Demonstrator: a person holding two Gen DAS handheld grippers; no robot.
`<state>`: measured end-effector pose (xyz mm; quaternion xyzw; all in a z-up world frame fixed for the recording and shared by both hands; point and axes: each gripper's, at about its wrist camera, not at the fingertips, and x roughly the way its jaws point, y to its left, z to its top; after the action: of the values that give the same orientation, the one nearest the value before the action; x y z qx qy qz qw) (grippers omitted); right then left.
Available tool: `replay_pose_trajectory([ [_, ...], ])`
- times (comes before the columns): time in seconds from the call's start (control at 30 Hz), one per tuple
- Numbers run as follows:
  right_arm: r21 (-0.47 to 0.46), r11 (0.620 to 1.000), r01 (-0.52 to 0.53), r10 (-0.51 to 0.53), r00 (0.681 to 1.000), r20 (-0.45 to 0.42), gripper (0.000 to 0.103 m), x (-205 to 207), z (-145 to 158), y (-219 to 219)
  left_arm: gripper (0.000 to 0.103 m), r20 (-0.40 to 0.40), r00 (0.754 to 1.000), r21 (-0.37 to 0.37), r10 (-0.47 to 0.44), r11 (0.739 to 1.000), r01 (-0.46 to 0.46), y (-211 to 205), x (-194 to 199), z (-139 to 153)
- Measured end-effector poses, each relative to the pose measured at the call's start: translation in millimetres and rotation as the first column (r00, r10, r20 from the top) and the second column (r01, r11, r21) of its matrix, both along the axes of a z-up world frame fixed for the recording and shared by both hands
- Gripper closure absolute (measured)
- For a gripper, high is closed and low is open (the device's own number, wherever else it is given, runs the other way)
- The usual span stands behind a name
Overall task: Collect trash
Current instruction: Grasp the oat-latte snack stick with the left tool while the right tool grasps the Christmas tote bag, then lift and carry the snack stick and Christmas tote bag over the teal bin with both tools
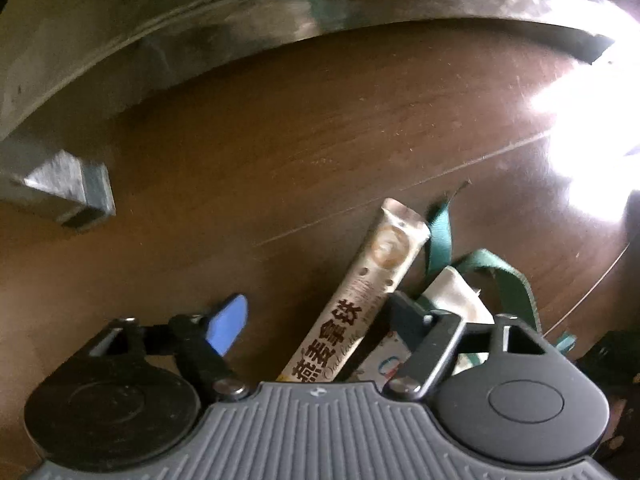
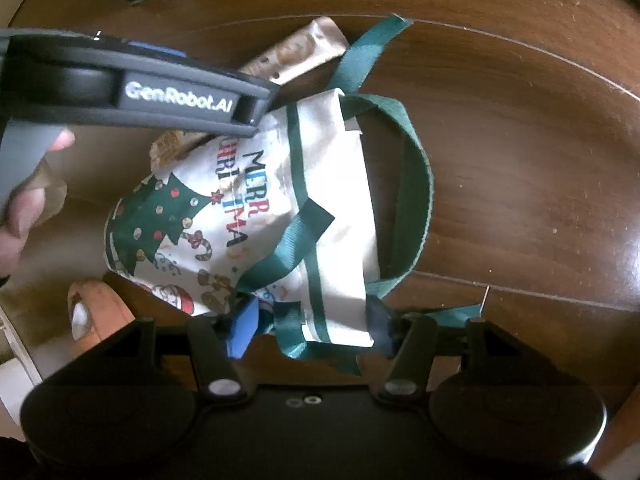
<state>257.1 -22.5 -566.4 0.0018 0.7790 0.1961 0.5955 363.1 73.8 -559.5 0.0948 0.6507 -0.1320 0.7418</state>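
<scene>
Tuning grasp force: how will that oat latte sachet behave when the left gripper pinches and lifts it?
The oat latte sachet looks like a thin foil stick with a crimped end, so probably light. Its creased, glossy skin may flex or slip between the fingers. Its near end seems tucked by the Christmas bag and green strap, so it may drag them.

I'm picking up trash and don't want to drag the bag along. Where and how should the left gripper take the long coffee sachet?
Grip the coffee sachet across its narrow width near mid-length, coming straight down from above. It lies flat on the wooden floor, long and thin. Its lower end lies beside the Christmas bag; the upper end is clear. The left gripper already straddles it, open.
</scene>
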Motion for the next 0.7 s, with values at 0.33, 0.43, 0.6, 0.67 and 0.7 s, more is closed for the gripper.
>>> replay_pose_trajectory([
  [0.33, -0.024, 0.997, -0.067, 0.068, 0.996, 0.057, 0.092, -8, 13, 15, 0.078, 0.033, 0.999, -0.012, -0.015, 1.0, 0.016, -4, 2, 6],
  [0.43, -0.024, 0.997, -0.078, 0.079, 0.992, 0.094, 0.096, -9, 28, 12, 0.079, 0.015, 0.999, -0.023, 0.03, 0.999, -0.03, 5, 7, 8],
  [0.6, -0.044, 0.995, -0.087, 0.092, 0.986, 0.14, 0.097, -9, 61, 4, 0.081, 0.017, 0.997, -0.047, 0.079, 0.996, -0.078, 21, 11, 23],
  [0.67, -0.057, 0.996, -0.076, 0.084, 0.983, 0.165, 0.097, -5, 80, 0, 0.082, 0.026, 0.998, -0.044, 0.065, 0.997, -0.063, 21, 8, 35],
  [0.7, -0.059, 0.996, -0.068, 0.077, 0.982, 0.173, 0.097, -3, 89, -3, 0.083, 0.031, 0.998, -0.046, 0.053, 0.998, -0.052, 21, 7, 42],
])
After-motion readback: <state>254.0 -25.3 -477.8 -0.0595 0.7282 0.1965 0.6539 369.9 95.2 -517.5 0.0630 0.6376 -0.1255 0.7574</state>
